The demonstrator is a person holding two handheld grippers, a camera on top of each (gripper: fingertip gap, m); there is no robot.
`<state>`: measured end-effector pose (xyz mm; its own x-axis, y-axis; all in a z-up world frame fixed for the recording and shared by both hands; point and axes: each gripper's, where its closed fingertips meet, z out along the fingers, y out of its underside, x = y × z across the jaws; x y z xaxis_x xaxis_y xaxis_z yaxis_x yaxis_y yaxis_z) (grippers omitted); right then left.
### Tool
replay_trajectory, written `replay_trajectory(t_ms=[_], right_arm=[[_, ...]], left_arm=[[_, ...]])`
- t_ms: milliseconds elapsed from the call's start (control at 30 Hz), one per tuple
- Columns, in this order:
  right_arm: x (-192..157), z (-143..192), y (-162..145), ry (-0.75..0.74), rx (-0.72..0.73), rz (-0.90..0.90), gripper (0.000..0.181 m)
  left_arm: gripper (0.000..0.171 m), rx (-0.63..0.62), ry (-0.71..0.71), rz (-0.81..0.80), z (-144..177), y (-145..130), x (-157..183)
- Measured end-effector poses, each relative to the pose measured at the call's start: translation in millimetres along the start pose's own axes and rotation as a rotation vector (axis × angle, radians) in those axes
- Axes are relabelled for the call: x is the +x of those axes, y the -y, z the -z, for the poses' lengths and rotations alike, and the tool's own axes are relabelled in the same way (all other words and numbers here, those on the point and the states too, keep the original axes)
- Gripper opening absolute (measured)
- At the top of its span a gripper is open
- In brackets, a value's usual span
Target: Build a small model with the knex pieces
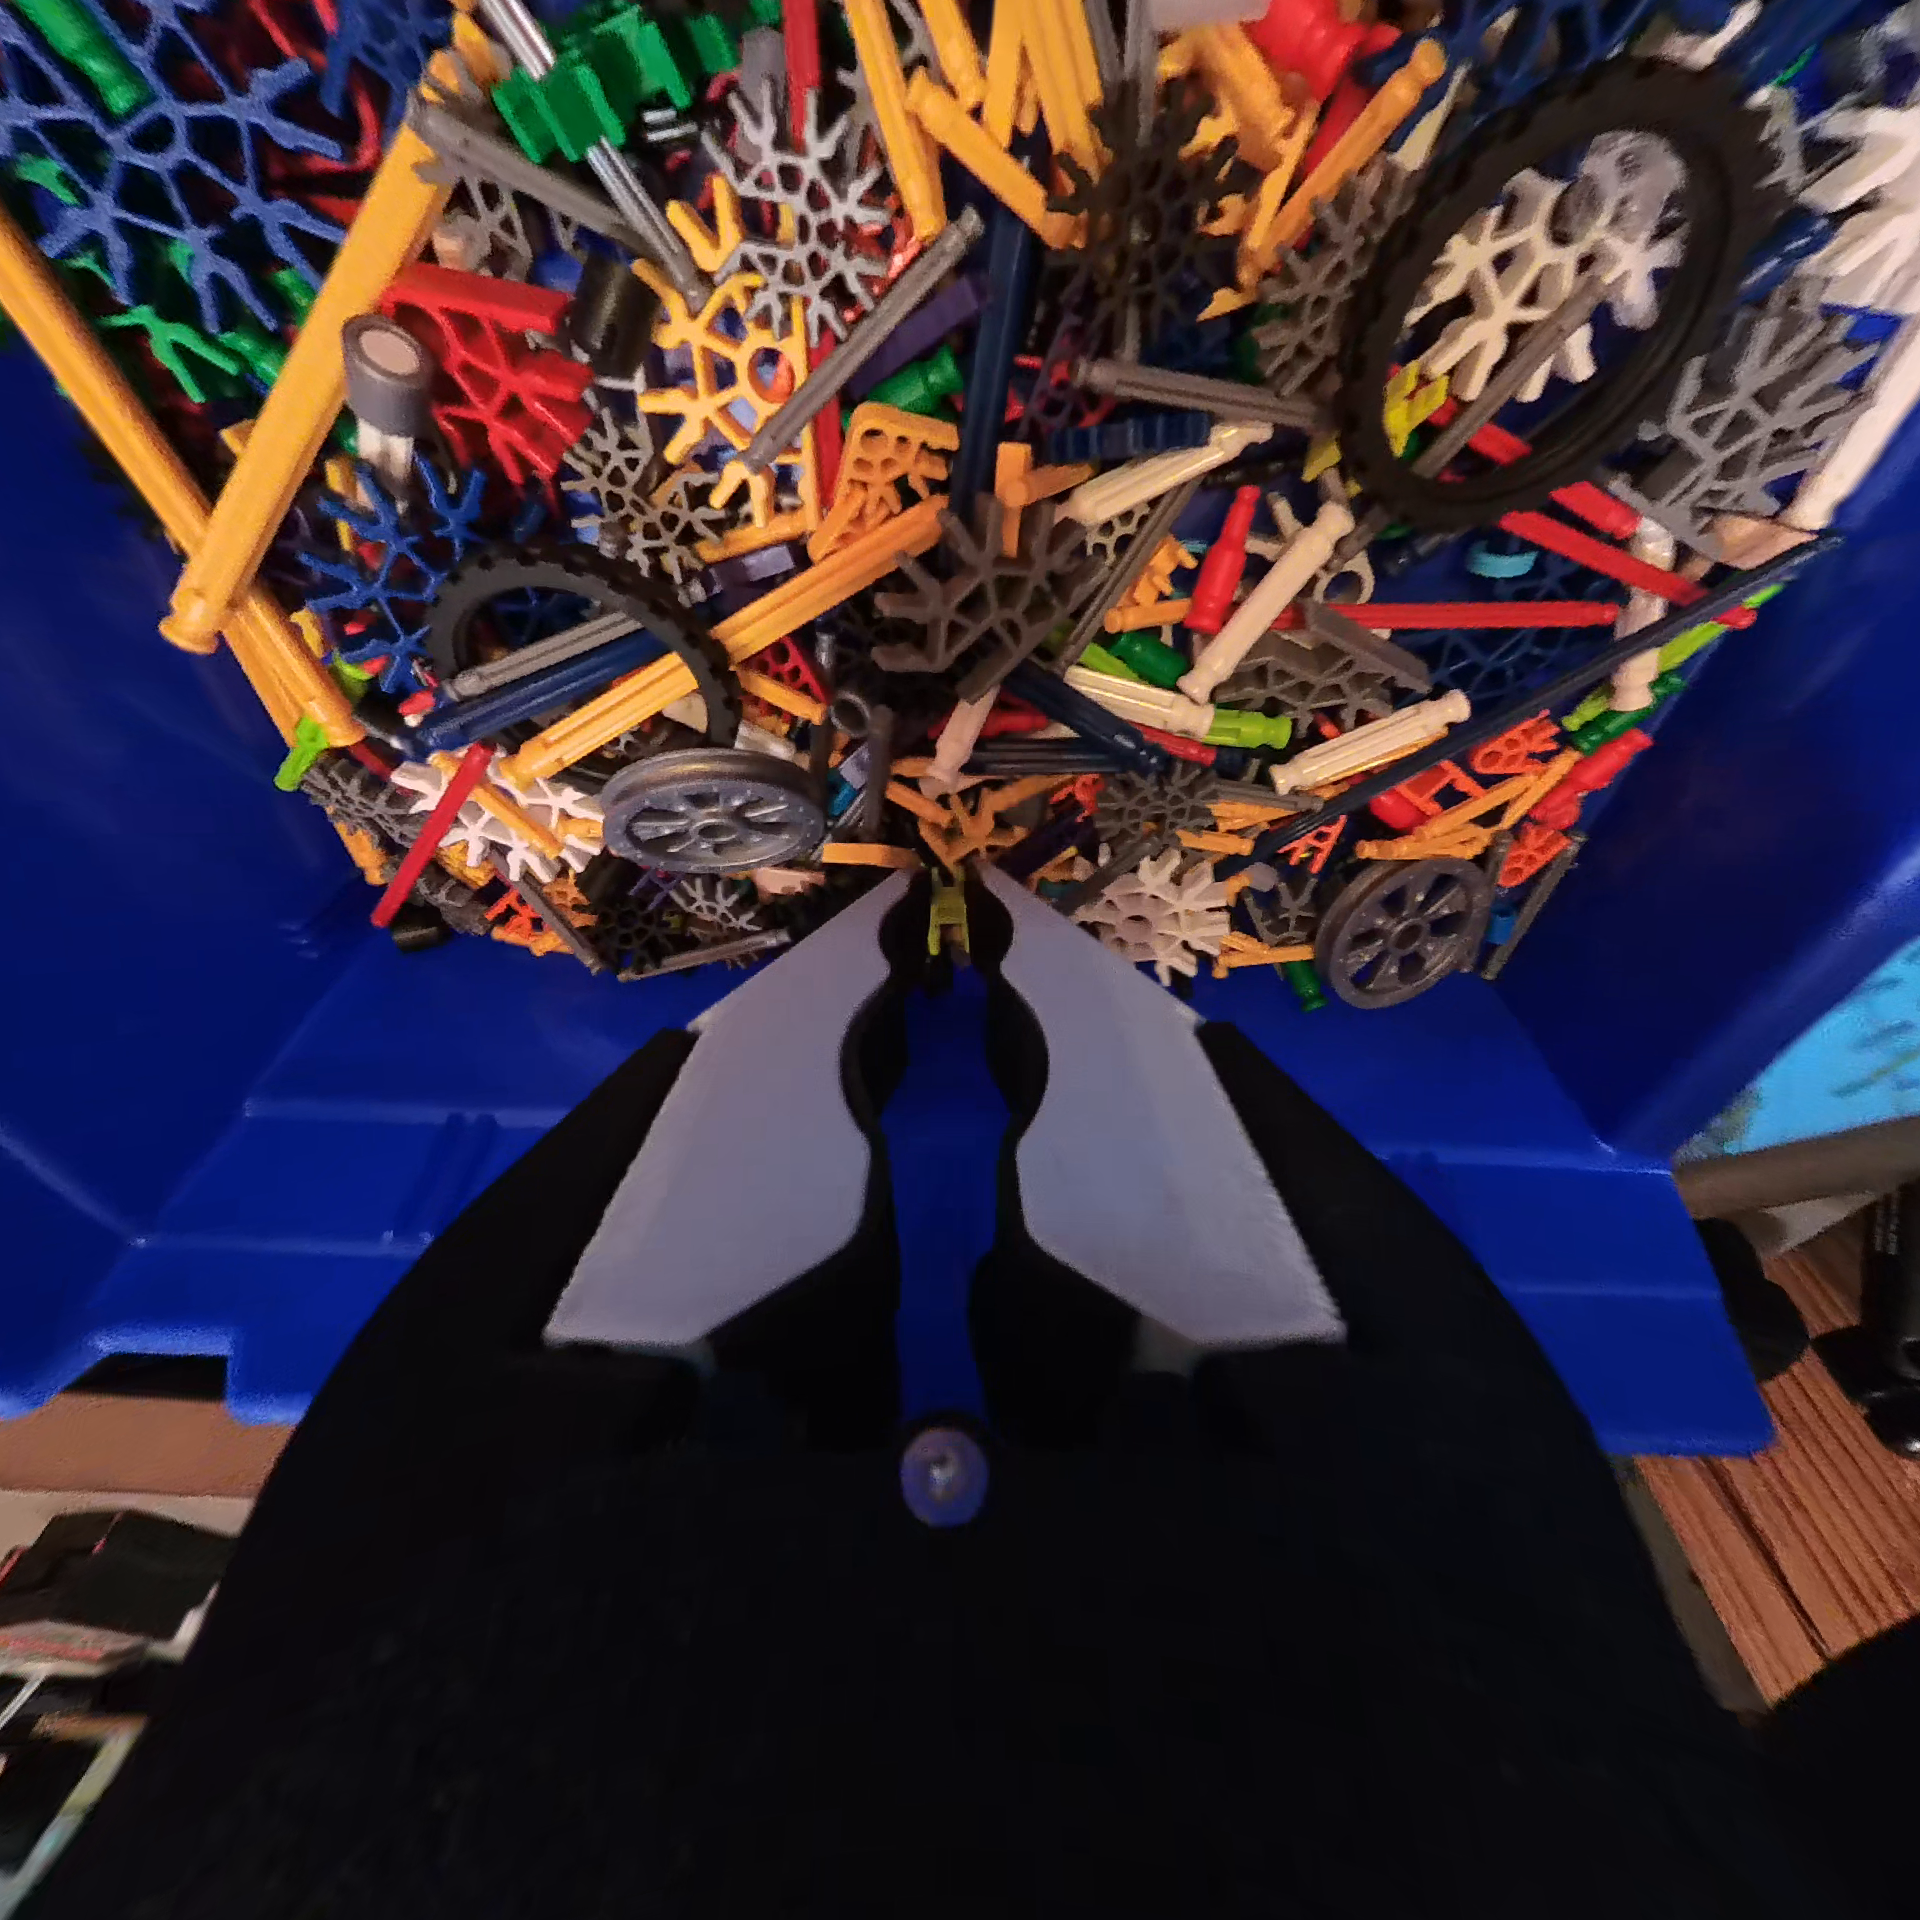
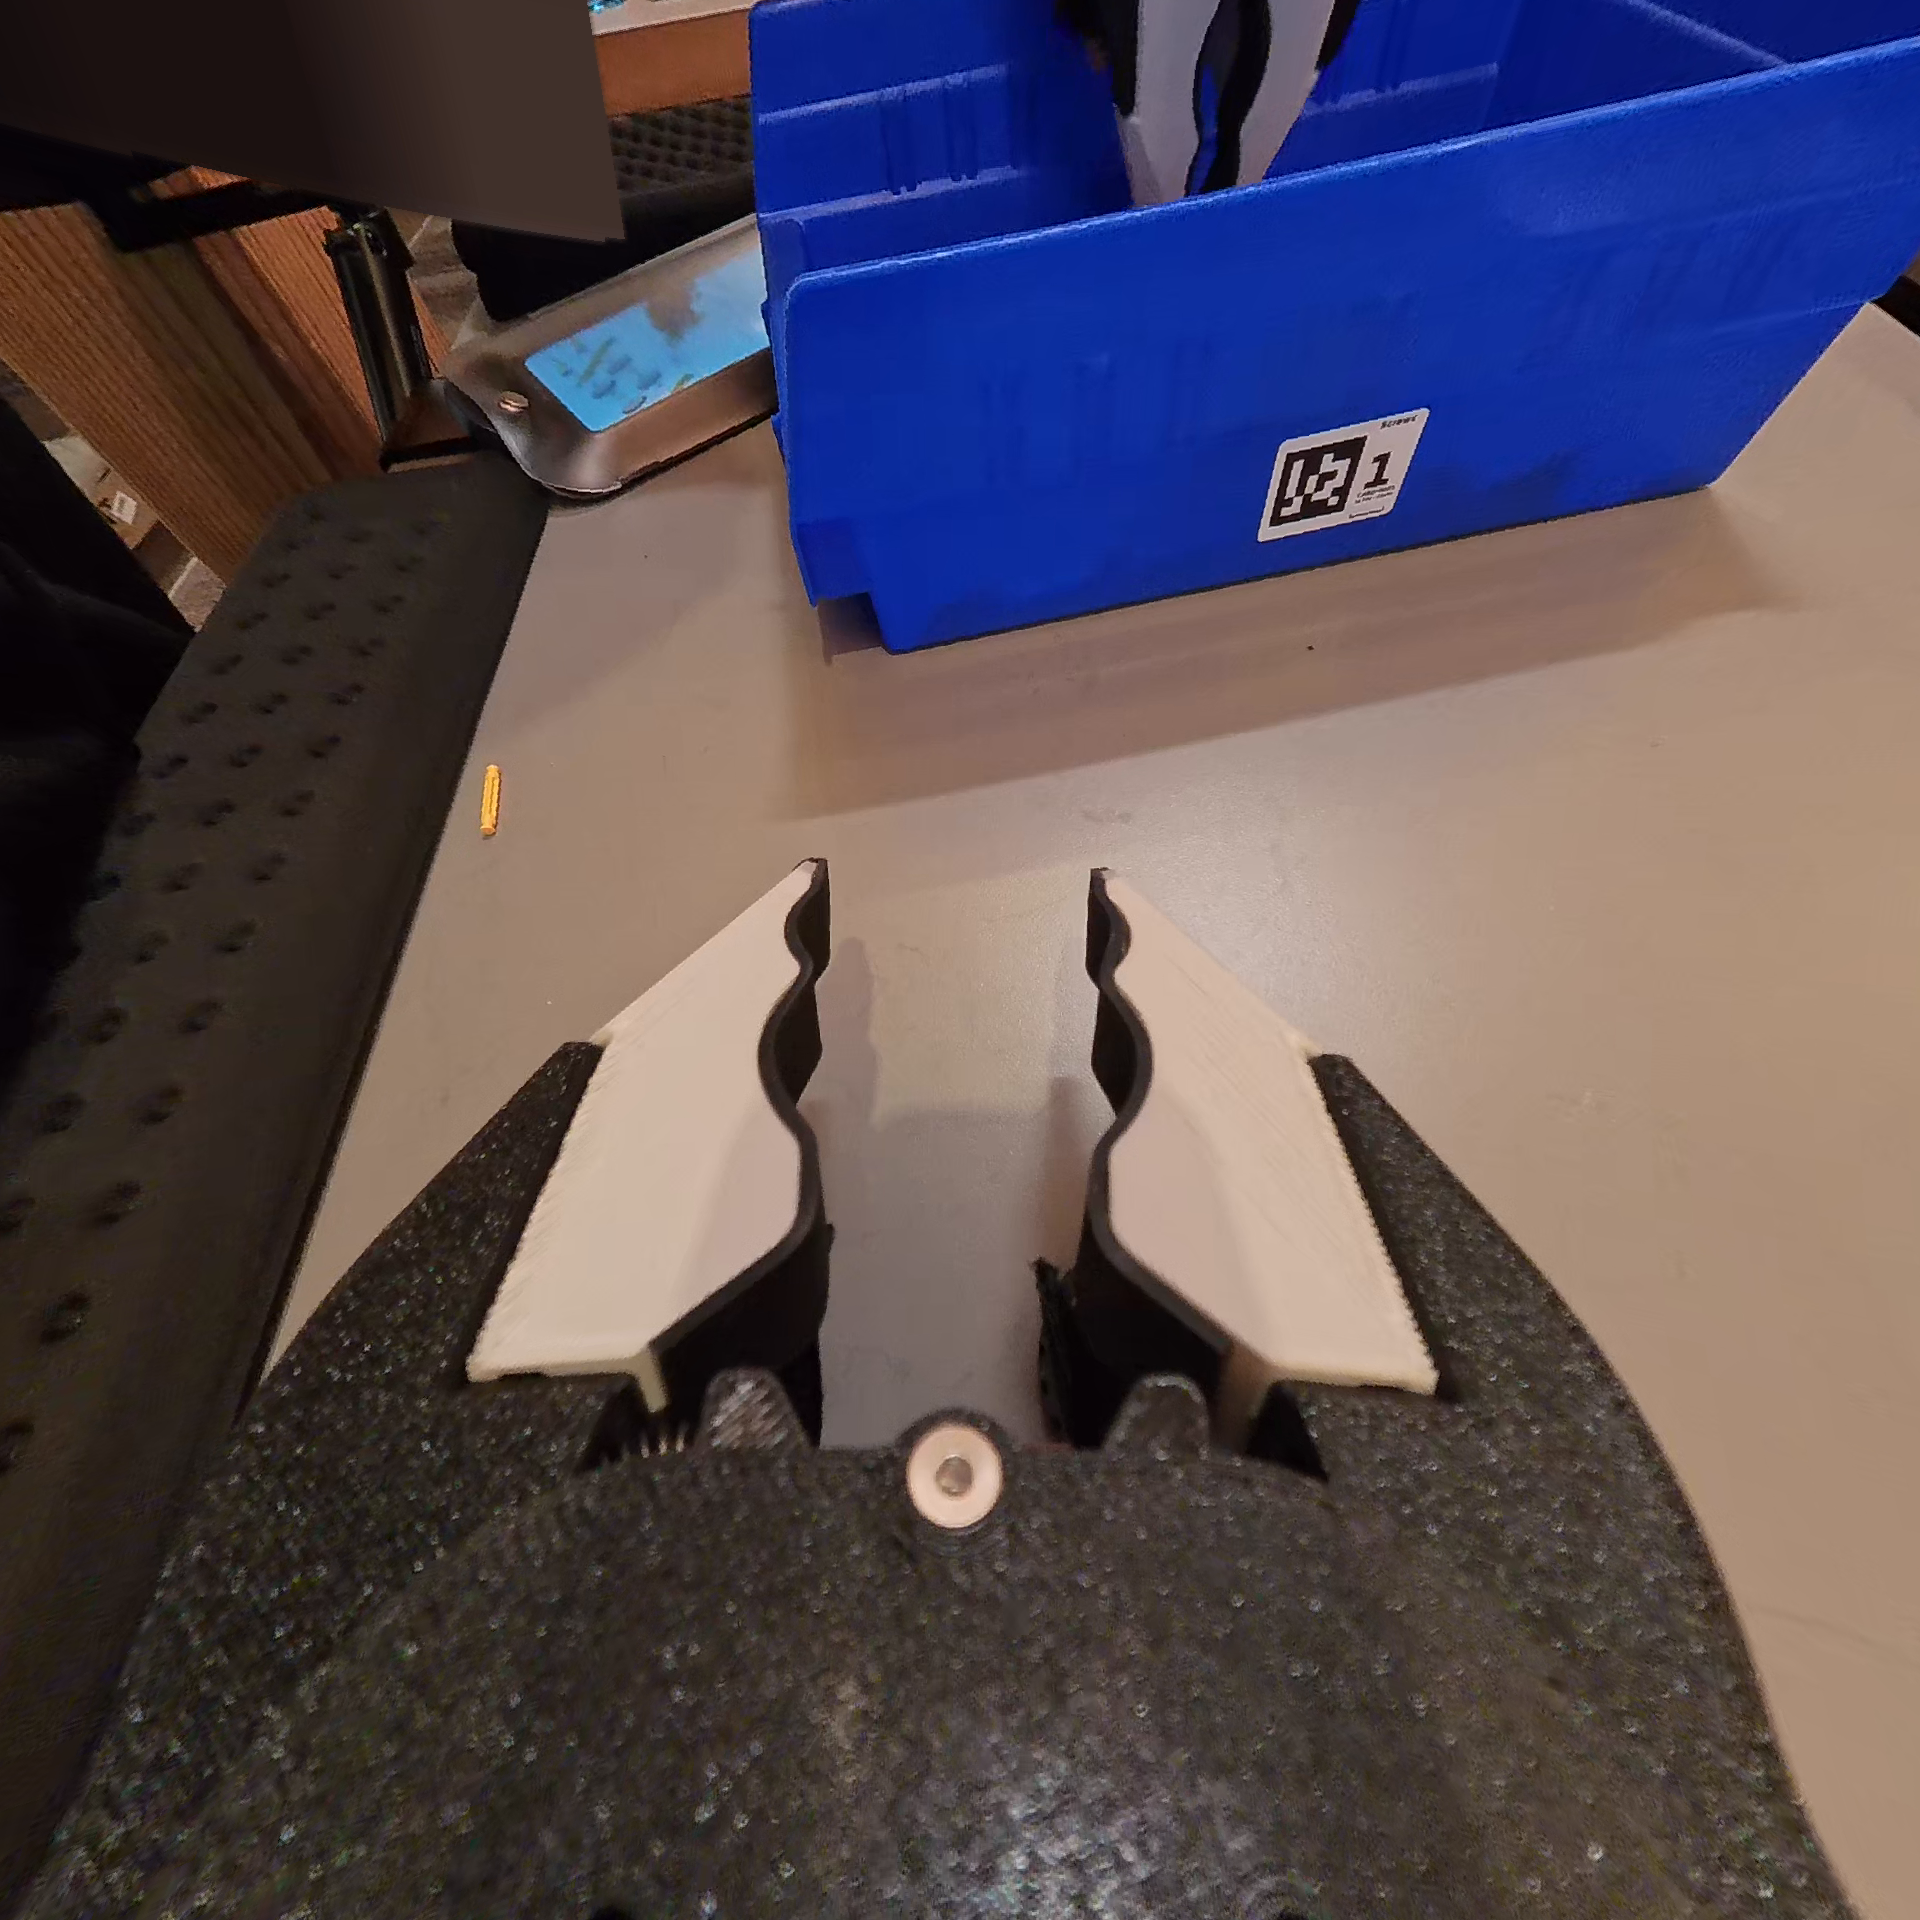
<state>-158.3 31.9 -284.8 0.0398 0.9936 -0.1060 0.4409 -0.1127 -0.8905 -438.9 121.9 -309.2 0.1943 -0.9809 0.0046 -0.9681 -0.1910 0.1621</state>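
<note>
My left gripper [image 1: 945, 883] reaches down into a blue bin [image 1: 312, 1091] and is shut on a small yellow-green plastic connector [image 1: 948, 916], pinched between the fingertips at the near edge of a heap of rods, connectors and wheels [image 1: 935, 468]. A silver wheel [image 1: 713, 810] lies just left of the tips, a white snowflake connector [image 1: 1164, 914] just right. My right gripper [image 2: 958, 873] is open and empty, low over a grey table [image 2: 1351, 935], in front of the same blue bin [image 2: 1247, 416]. The left gripper's fingers [image 2: 1216, 94] show inside the bin in the right wrist view.
A small orange rod [image 2: 490, 800] lies on the table left of my right gripper. A black perforated foam mat [image 2: 208, 935] runs along the table's left edge. A metal device with a blue screen [image 2: 634, 364] sits left of the bin. A code sticker [image 2: 1340, 475] is on the bin's front. Tip to tip, the grippers are about 30 cm apart.
</note>
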Motion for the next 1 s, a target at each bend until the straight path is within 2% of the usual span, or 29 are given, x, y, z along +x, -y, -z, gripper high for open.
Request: replay_trajectory(t_ms=[167, 267, 367, 500, 667, 767, 1000], right_arm=[[0.2, -0.4, -0.3, -0.002, -0.003, -0.001, 0.05], [0.0, -0.8, -0.7, -0.002, -0.007, 0.002, 0.05], [-0.2, -1.1, -1.1, -0.001, -0.01, 0.002, 0.05], [-0.3, -1.7, -1.6, 0.001, -0.015, 0.001, 0.05], [-0.5, -1.9, -2.0, 0.001, -0.017, 0.001, 0.05], [-1.0, -1.8, -2.0, 0.004, -0.017, 0.002, 0.05], [1.0, 1.1, -4.2, 0.006, -0.022, -0.008, 0.05]], left_arm=[[0.004, 0.101, 0.013, 0.009, 23.2, 6.4, 1.7], [0.004, 0.193, 0.016, -0.017, 45.0, 20.8, 15.1], [0.005, 0.279, 0.013, -0.092, 69.9, 43.8, 45.3], [0.005, 0.325, 0.01, -0.244, 91.2, 80.3, 96.7], [0.005, 0.328, -0.037, -0.448, 93.1, 129.4, 157.7], [0.005, 0.309, -0.057, -0.514, 88.6, 150.0, 173.0], [0.005, 0.318, -0.09, -0.607, 89.3, 177.9, 193.6]])
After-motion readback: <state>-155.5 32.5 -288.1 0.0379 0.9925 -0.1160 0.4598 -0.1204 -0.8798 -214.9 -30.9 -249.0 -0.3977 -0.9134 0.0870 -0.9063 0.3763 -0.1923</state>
